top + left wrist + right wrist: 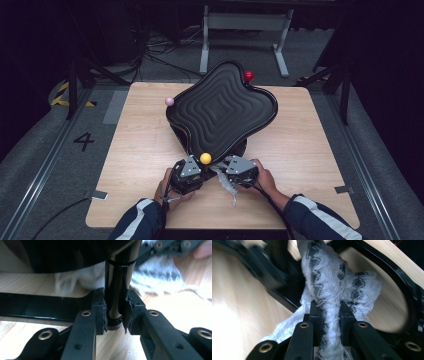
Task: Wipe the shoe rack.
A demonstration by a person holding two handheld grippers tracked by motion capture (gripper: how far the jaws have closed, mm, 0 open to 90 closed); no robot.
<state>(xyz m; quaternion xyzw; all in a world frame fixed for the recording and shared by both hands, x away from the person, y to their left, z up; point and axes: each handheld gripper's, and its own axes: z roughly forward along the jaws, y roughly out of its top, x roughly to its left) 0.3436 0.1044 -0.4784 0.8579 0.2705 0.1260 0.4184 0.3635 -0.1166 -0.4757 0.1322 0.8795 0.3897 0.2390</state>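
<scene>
A black wavy tray point(220, 107) with a ridged top sits tilted on a dark stand on the wooden table point(135, 150). Its corners carry a red ball point(248, 76), a pink ball point(169, 101) and a yellow ball point(205, 158). Just left of the yellow ball, my left gripper point(192, 167) point(115, 312) is shut on a glossy black post point(117, 285) under the tray. To its right, my right gripper point(229, 167) point(331, 315) is shut on a white cloth with a black pattern point(324, 277) point(227, 184). The cloth point(160, 275) lies bunched against the stand's base.
A flat black base bar point(37, 310) of the stand runs across the tabletop under the tray. The person's hands and striped sleeves point(145, 212) come in at the table's near edge. Beyond the table stand a metal frame point(245, 30) and floor cables.
</scene>
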